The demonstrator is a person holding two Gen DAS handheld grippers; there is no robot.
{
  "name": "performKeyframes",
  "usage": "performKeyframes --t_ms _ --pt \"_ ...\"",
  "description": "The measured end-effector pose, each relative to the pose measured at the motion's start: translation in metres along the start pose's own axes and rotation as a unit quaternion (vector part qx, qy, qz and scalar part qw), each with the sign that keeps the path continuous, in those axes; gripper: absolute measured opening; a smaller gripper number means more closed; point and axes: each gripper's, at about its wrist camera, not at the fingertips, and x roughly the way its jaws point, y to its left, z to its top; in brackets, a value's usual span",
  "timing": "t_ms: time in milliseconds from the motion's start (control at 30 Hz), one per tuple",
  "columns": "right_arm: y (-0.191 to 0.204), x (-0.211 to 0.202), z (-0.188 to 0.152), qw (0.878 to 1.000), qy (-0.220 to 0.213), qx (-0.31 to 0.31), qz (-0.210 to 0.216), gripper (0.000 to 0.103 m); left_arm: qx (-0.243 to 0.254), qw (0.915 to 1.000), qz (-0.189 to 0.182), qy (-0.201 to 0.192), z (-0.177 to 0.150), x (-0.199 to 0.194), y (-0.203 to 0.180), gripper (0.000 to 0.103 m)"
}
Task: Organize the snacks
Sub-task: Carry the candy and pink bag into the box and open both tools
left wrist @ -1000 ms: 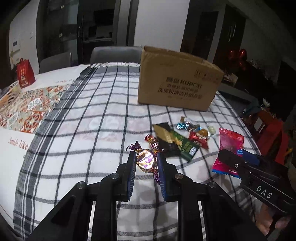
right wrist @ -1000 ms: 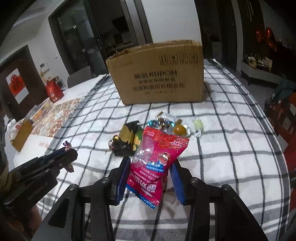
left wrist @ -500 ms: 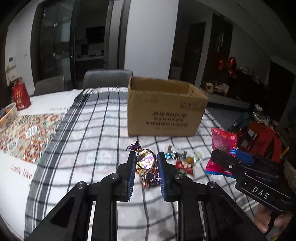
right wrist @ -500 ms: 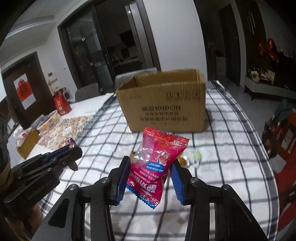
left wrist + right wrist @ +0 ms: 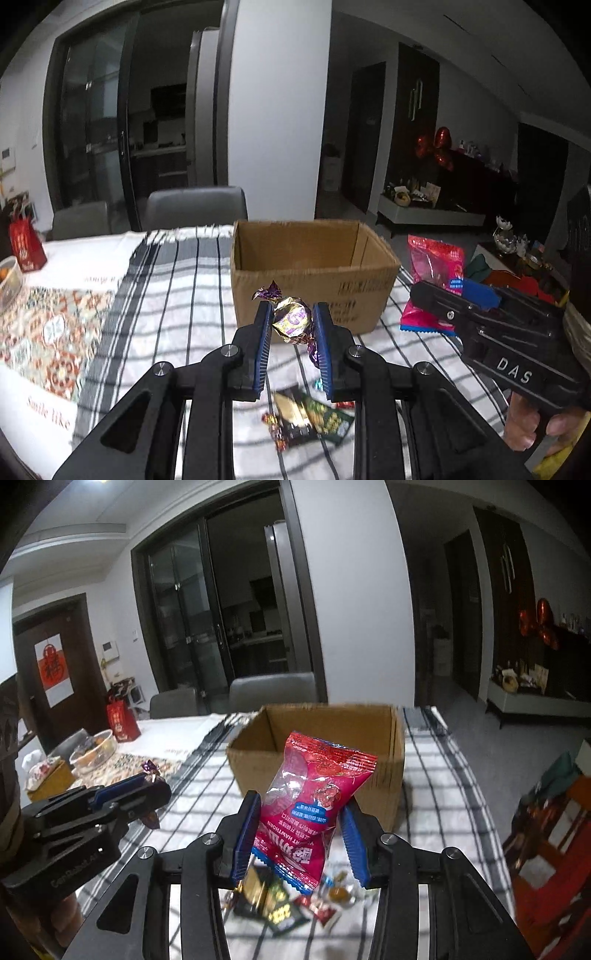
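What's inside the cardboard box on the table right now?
The cardboard box is open; only bare inner walls show. Its floor is hidden behind the near wall, so whether any snacks lie inside cannot be told.

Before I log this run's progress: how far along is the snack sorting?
Done: nothing visible inside the cardboard box. In hand: the left gripper clamps a foil candy, and the right gripper clamps a red hawthorn packet, both raised before the box. Left: a pile of snacks on the checked cloth.
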Motion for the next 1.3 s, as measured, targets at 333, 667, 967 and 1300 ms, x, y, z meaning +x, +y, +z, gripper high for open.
performKeyframes --t_ms 333,667,967,1300 --pt "-0.015 0.024 0.04 1.0 -0.008 -0.01 -0.001 0.044 0.02 0.9996 -0.005 -0.021 0.042 0.024 -0.004 0.023" --pt "-0.03 0.065 0.066 1.0 0.003 -0.02 -0.003 0.044 0.033 0.9993 -0.013 -0.015 0.074 0.068 -0.002 0.023" --pt "-0.038 0.106 0.082 0.999 0.032 -0.034 -0.006 0.044 0.029 0.999 -0.021 0.027 0.091 0.117 0.005 0.023" --pt "-0.047 0.127 0.086 0.998 0.058 -0.014 -0.017 0.065 0.035 0.9985 0.008 0.041 0.098 0.136 0.005 0.049"
